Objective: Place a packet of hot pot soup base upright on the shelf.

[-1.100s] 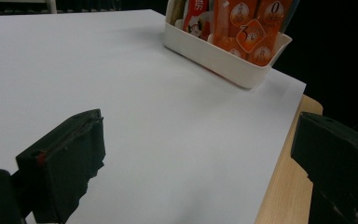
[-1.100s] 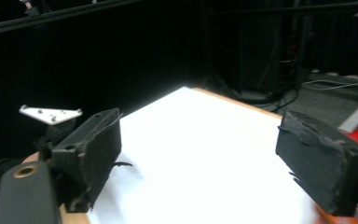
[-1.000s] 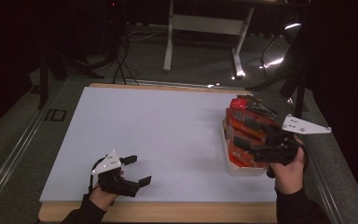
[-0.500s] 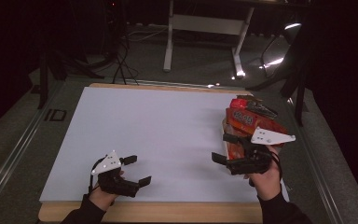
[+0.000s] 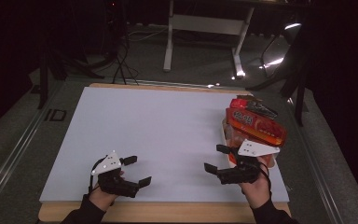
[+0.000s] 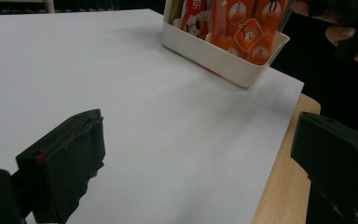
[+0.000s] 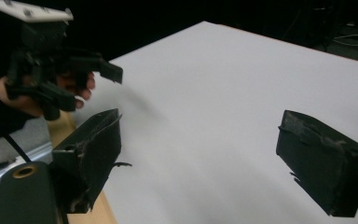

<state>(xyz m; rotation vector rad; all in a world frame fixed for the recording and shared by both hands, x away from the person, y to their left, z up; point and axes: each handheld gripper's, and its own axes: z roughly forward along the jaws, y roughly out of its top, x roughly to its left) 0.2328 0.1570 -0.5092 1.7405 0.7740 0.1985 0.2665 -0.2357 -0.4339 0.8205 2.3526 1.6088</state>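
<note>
Snack packets (image 5: 256, 125) stand packed in the white tray (image 5: 224, 135) at the desk's (image 5: 168, 135) right edge, orange ones facing the near side. Right gripper (image 5: 218, 160) hovers just beside the tray near the front edge, jaws spread wide and empty; left gripper (image 5: 138, 171) waits open by the near-left corner. Best bet, I'd say: swing the right one back, pinch a single packet's top edge, lift straight up so the neighbours don't drag along.

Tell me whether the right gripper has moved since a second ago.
Yes. The right gripper has drawn back from over the white bin toward the table's near edge, open.
</note>
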